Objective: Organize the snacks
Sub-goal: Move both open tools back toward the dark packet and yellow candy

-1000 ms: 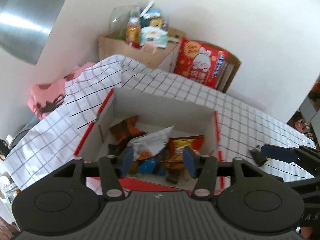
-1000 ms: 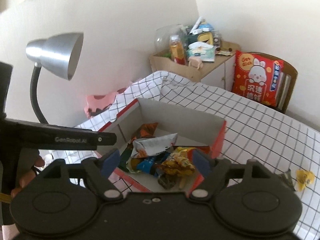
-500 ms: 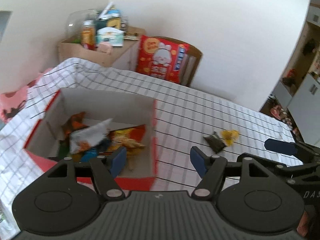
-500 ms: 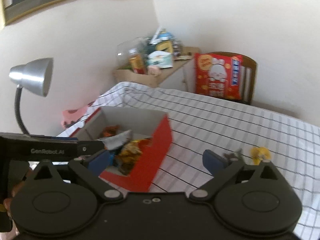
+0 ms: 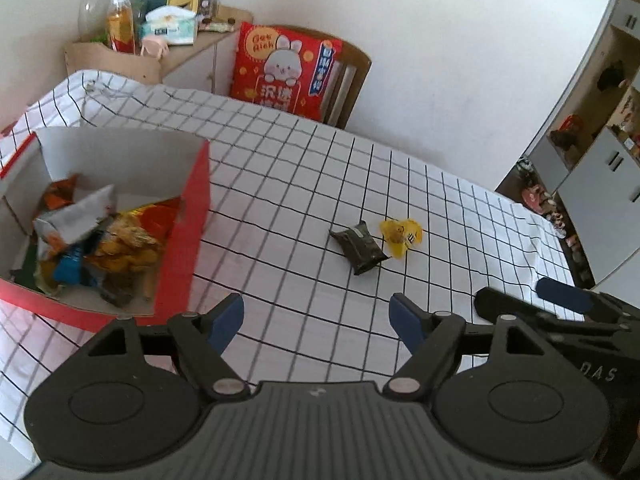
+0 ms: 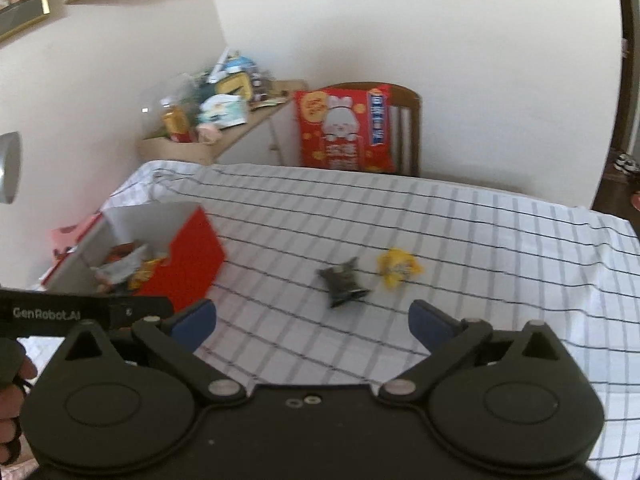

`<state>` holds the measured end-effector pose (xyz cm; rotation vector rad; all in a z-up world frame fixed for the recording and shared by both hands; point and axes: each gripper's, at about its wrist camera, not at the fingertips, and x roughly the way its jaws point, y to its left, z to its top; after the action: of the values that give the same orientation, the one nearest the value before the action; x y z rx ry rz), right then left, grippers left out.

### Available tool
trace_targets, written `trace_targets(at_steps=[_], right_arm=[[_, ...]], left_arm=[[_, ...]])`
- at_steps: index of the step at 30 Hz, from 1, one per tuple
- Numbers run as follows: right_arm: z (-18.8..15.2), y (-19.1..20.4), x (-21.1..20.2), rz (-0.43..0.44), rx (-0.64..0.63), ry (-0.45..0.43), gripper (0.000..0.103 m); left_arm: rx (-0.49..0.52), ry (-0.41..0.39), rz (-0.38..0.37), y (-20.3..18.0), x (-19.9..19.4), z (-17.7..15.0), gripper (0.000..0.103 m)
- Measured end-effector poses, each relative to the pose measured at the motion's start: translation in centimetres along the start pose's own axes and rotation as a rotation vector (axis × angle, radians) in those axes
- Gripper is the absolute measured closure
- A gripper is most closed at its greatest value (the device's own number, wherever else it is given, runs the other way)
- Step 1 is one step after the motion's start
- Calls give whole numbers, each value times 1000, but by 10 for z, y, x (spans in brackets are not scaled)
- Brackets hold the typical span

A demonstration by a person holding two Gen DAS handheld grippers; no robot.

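Observation:
A red box (image 5: 188,236) (image 6: 188,264) with white inner walls holds several snack packets at the left of the checked tablecloth. Two loose snacks lie on the cloth to its right: a dark packet (image 5: 360,246) (image 6: 342,282) and a yellow one (image 5: 400,234) (image 6: 398,266) beside it. My left gripper (image 5: 316,322) hovers over bare cloth short of the dark packet, its jaws opening with nothing between them. My right gripper (image 6: 312,322) stands wide open and empty, just short of the two loose snacks. One blue pad of the right gripper (image 5: 564,294) shows at the right edge of the left wrist view.
A chair with a red rabbit cushion (image 5: 286,70) (image 6: 346,128) stands behind the table. A cluttered wooden shelf (image 5: 156,56) (image 6: 224,136) sits at the back left. A lamp shade (image 6: 10,168) is at the left edge. Cupboards (image 5: 600,184) fill the right.
Both grippers have swung right, away from over the box toward the two loose snacks. Both sets of jaws have spread wider.

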<state>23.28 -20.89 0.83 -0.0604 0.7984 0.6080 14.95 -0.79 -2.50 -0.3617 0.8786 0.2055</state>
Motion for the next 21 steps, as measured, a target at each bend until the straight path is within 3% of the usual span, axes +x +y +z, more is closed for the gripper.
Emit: trace_targets(at_steps=[8, 14, 21], right_arm=[[18, -55, 33, -60, 56, 41, 1], [32, -88, 67, -38, 104, 87, 5], [39, -91, 109, -16, -17, 137, 9]], left_arm=[[-63, 53, 44, -29, 48, 20, 23], [-108, 89, 84, -39, 84, 35, 24], [-186, 212, 101, -36, 138, 59, 24]])
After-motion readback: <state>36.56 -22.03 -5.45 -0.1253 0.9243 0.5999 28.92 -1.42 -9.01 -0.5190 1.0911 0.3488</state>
